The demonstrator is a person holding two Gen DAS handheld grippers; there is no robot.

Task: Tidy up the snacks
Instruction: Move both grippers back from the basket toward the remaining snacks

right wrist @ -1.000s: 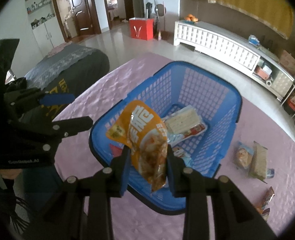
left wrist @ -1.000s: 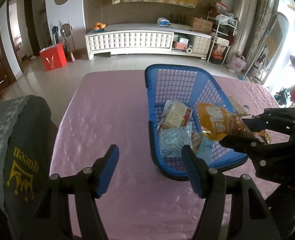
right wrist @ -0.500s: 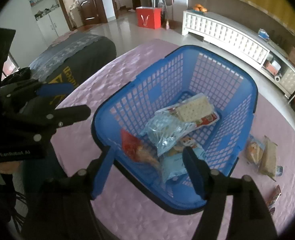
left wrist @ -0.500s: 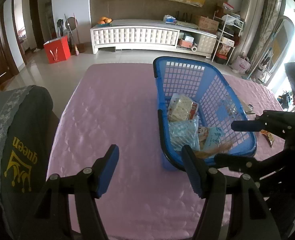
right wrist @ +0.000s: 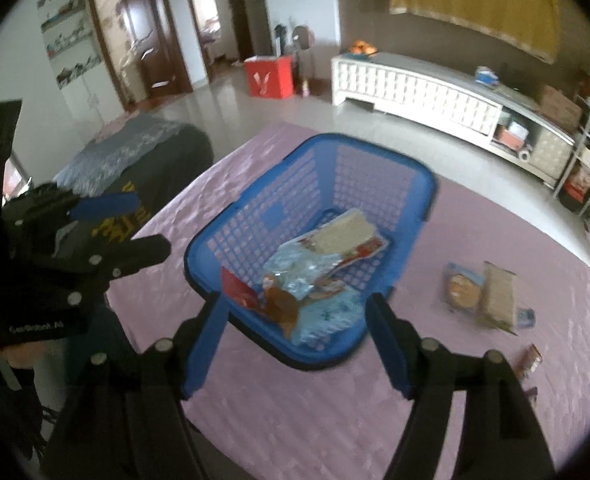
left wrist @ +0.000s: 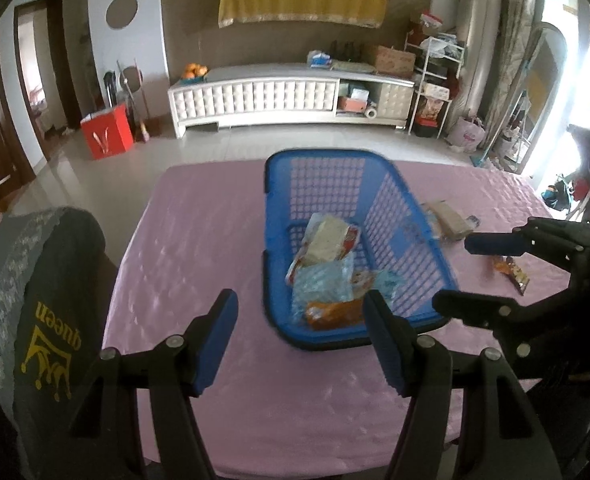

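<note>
Snack packets [right wrist: 479,294], right of frame on the counter [right wrist: 335,412]: light, crinkly, probably slippery film — pinch a sealed edge. Right tool [right wrist: 295,344] and left tool [left wrist: 297,342] both apart, empty.

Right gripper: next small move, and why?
Probably swing the right gripper, open and empty, toward the beige wrapped snack bar on the pink tablecloth; it lies outside the blue plastic basket holding the other packets.

Below my jaws spreads the pink table [right wrist: 315,420]. At frame centre on it stands the blue basket [right wrist: 379,156]; lower right lie loose snack packets [right wrist: 483,296] and a small wrapper [right wrist: 531,360].
</note>
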